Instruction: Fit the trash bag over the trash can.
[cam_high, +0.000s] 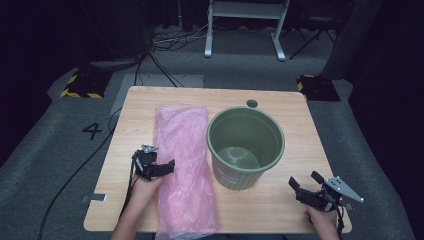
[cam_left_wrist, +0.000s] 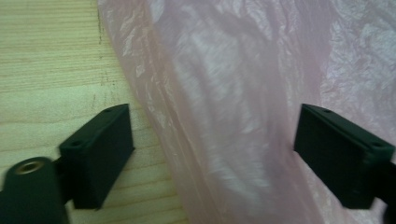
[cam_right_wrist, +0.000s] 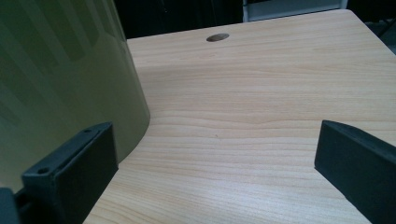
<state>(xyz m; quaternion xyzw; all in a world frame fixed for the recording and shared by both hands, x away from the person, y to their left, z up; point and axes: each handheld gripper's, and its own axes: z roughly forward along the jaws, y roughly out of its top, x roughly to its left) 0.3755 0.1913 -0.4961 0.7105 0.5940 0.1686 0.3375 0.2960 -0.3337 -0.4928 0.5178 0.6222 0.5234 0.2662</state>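
A long pink plastic bag (cam_high: 184, 165) lies flat along the left half of the wooden table (cam_high: 300, 120). My left gripper (cam_high: 169, 167) is low at the bag's left edge. In the left gripper view its jaws stand wide apart with the bag's (cam_left_wrist: 224, 93) edge folds between them, and the pads (cam_left_wrist: 100, 154) are not pressing on the film. A green round bin (cam_high: 245, 147) stands upright and empty in the middle of the table. My right gripper (cam_high: 304, 179) is open near the front right corner, pointing toward the bin (cam_right_wrist: 60, 70), with bare wood between its jaws.
A round cable hole (cam_high: 252, 103) sits near the table's far edge. Beyond the table are floor cables (cam_high: 165, 45), a white desk frame (cam_high: 245, 25) and a yellow-black striped block (cam_high: 82, 85). The bag's near end hangs over the front edge.
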